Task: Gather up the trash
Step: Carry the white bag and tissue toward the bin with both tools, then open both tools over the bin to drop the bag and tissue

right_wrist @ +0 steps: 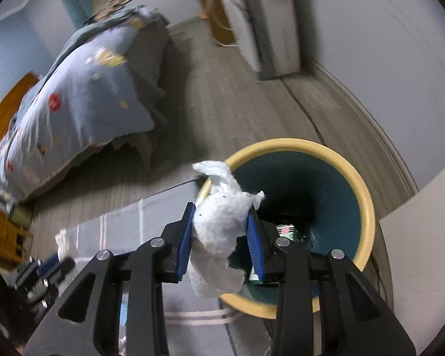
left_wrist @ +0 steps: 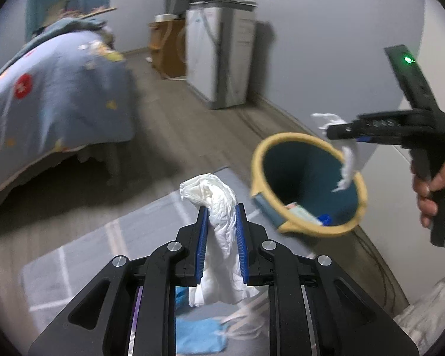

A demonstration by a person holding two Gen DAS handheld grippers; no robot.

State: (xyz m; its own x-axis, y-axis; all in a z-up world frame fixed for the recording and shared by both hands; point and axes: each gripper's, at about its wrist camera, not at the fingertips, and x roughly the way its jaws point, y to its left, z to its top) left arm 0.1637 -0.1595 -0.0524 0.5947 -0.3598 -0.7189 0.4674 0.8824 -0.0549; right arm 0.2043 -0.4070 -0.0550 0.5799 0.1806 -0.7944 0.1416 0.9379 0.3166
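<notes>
In the left wrist view my left gripper (left_wrist: pixel 221 207) is shut on a crumpled white tissue (left_wrist: pixel 222 237) that sticks out above and below the blue pads. To its right stands the trash bin (left_wrist: pixel 259 151), yellow-rimmed and teal inside, with a carton (left_wrist: pixel 299 210) at the bottom. A hand (left_wrist: pixel 433 190) holds my right gripper (left_wrist: pixel 332 132) over the bin's far rim, with a white tissue (left_wrist: pixel 348 163) dangling from it. In the right wrist view that gripper (right_wrist: pixel 221 209) is shut on the tissue wad (right_wrist: pixel 219 225) at the bin's (right_wrist: pixel 368 207) near-left rim. The left gripper (right_wrist: pixel 57 262) shows blurred at lower left.
A bed with a blue quilt (left_wrist: pixel 53 89) fills the left. A white cabinet (left_wrist: pixel 219 56) and a wooden stand (left_wrist: pixel 166 47) are against the far wall. A grey rug (left_wrist: pixel 89 252) lies under both grippers, with a blue cloth (left_wrist: pixel 198 335) on it. A cable (right_wrist: pixel 305 109) runs along the wall.
</notes>
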